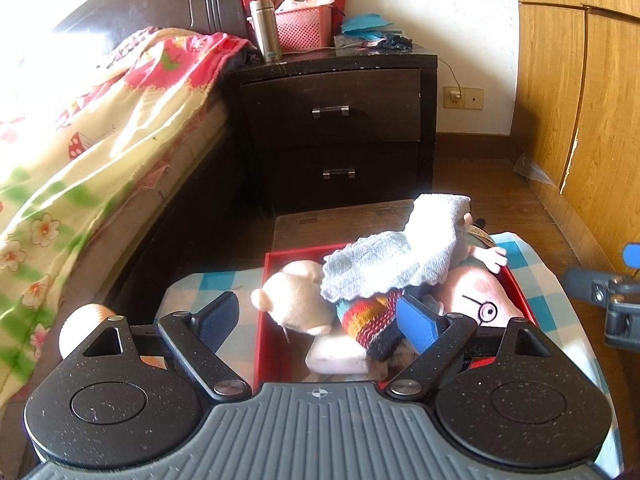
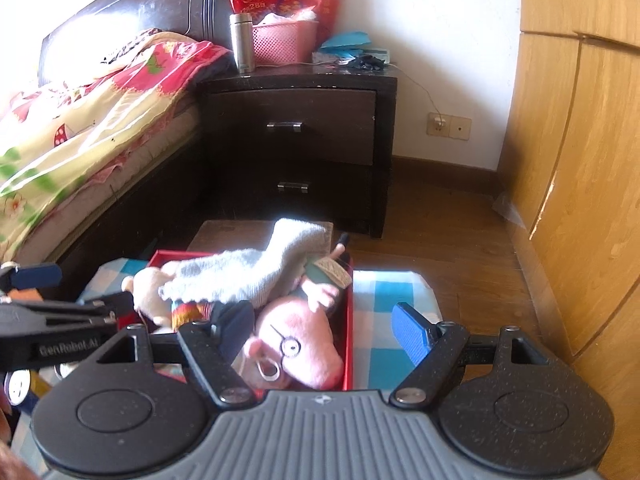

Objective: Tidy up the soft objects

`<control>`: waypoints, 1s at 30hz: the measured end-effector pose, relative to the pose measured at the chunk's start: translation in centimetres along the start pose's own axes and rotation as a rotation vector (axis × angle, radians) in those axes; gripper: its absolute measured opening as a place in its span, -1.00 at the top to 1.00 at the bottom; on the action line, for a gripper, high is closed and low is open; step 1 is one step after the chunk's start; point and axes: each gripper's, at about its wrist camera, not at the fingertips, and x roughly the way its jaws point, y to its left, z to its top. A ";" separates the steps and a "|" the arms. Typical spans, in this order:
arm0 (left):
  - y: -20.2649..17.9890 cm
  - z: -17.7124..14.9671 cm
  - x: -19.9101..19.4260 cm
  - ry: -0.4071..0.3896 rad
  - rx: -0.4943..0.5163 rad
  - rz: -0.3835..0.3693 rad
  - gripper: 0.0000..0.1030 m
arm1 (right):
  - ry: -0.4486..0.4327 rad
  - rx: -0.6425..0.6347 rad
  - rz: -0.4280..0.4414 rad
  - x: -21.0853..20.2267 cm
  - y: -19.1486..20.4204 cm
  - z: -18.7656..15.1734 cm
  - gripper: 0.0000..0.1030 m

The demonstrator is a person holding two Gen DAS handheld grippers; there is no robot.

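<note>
Plush toys (image 2: pixel 296 344), knit cloth (image 1: pixel 384 264), red box (image 1: pixel 262 320)

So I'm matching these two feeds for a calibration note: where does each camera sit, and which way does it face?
Left wrist: on the left gripper, looking down over the red box toward the nightstand; its open fingers show, the right gripper at the edge.
Right wrist: on the right gripper, same heading, over the pink plush; the left gripper intrudes.
Shared: box, white knit cloth, nightstand, bed.

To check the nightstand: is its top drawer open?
No, the top drawer sits flush and closed in the nightstand.
</note>
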 end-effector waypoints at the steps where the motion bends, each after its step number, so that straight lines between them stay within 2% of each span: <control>1: 0.0 -0.2 -0.3 0.000 0.001 -0.001 -0.63 | 0.000 0.003 -0.001 -0.3 -0.1 -0.4 -0.06; 20: -0.9 -4.8 -4.0 0.002 0.068 -0.007 -0.68 | -0.016 -0.015 0.063 -5.0 1.3 -5.4 -0.08; 30: -1.4 -6.3 -5.1 0.014 0.055 -0.052 -0.69 | -0.014 -0.008 0.071 -5.8 1.6 -7.0 -0.09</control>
